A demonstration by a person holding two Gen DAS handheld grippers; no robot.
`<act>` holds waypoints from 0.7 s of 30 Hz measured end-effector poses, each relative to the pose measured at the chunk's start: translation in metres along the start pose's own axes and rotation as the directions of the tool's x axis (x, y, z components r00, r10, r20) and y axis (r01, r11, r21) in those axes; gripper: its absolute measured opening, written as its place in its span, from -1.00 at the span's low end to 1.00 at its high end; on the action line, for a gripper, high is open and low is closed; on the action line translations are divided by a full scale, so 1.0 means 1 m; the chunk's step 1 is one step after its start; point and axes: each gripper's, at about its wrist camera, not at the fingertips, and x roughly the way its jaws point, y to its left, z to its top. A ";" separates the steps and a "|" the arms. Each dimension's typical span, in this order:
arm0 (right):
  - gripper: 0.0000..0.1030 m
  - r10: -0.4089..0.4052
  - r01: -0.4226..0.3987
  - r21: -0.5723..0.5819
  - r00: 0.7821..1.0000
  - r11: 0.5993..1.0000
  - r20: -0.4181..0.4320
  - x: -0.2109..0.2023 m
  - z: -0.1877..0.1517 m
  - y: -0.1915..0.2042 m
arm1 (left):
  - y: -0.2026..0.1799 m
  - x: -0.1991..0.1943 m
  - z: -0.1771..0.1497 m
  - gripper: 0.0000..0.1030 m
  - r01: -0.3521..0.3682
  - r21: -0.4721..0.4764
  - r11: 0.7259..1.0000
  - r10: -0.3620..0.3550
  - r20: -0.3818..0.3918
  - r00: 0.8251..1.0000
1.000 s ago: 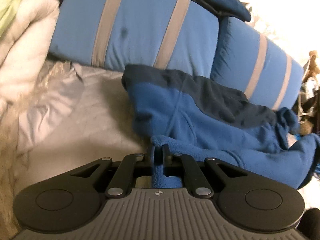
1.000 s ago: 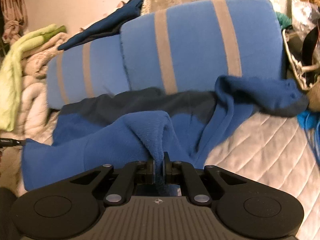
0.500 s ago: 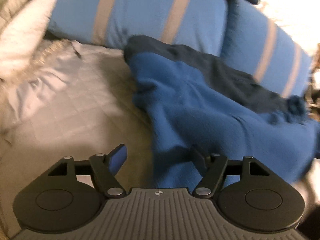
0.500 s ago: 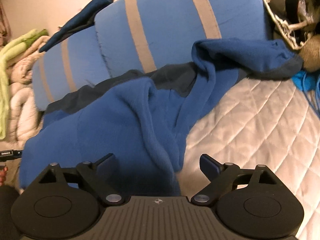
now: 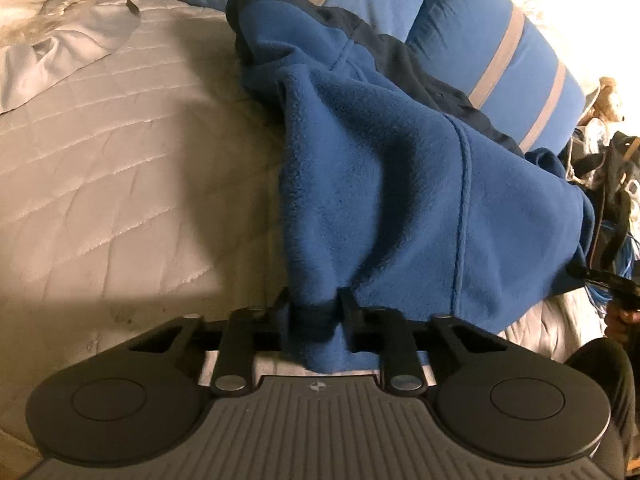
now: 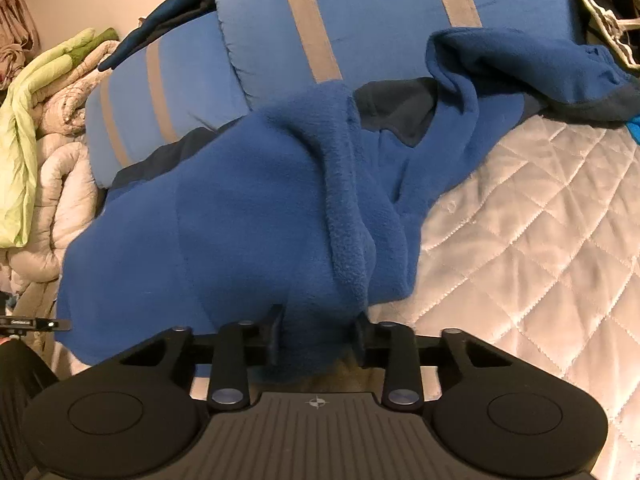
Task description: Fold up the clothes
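Note:
A blue fleece top [image 5: 400, 168] with dark navy panels lies crumpled on a quilted bed, its far part resting against striped blue pillows. In the left wrist view my left gripper [image 5: 314, 312] is closed on a bunched fold of the fleece's near edge. In the right wrist view the same fleece [image 6: 240, 216] fills the middle, with a thick rolled fold running down to my right gripper [image 6: 318, 328], whose jaws are closed on the hem bundle between them.
Two blue pillows with grey stripes [image 6: 360, 20] lie across the back. A white quilted bed cover [image 5: 112, 184] spreads left of the fleece and also shows in the right wrist view [image 6: 540, 220]. Piled light blankets [image 6: 44, 128] sit far left. Cords and bags [image 5: 612, 184] crowd the right edge.
Both grippers were shut on the fleece a second ago, opened wide half a second ago, and have now closed again on new bunches of the fleece's near edge.

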 end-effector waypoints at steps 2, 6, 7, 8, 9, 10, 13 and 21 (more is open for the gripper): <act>-0.43 -0.005 0.004 -0.016 1.000 1.000 -0.008 -0.003 0.003 0.003 | 0.001 0.001 0.003 -0.67 0.002 -0.005 1.000 -0.002 -0.007 1.000; -0.54 -0.004 0.004 -0.001 1.000 1.000 -0.003 -0.010 0.005 0.006 | 0.002 0.002 0.004 -0.68 0.002 -0.008 1.000 -0.002 -0.009 1.000; -0.56 -0.004 0.004 0.009 1.000 1.000 0.000 -0.011 0.006 0.007 | 0.002 0.004 0.005 -0.68 -0.002 -0.011 1.000 0.002 -0.011 1.000; -0.57 -0.001 0.001 0.017 1.000 1.000 0.004 -0.013 0.005 0.007 | 0.001 0.005 0.006 -0.68 -0.008 -0.011 1.000 0.008 -0.013 1.000; -0.58 0.003 -0.003 0.024 1.000 1.000 0.010 -0.014 0.004 0.008 | 0.000 0.005 0.006 -0.68 -0.014 -0.009 1.000 0.014 -0.012 1.000; -0.58 0.006 -0.007 0.030 1.000 1.000 0.016 -0.015 0.003 0.008 | -0.001 0.005 0.007 -0.68 -0.020 -0.007 1.000 0.020 -0.012 1.000; -0.59 0.025 -0.026 0.046 0.999 0.999 0.028 -0.016 0.003 0.008 | -0.004 0.003 0.007 -0.68 -0.038 -0.013 0.999 0.038 -0.007 0.999; -0.59 0.060 -0.061 0.070 0.998 0.996 0.017 -0.008 0.011 0.006 | -0.015 0.002 0.007 -0.68 -0.109 -0.057 0.992 0.109 -0.004 0.994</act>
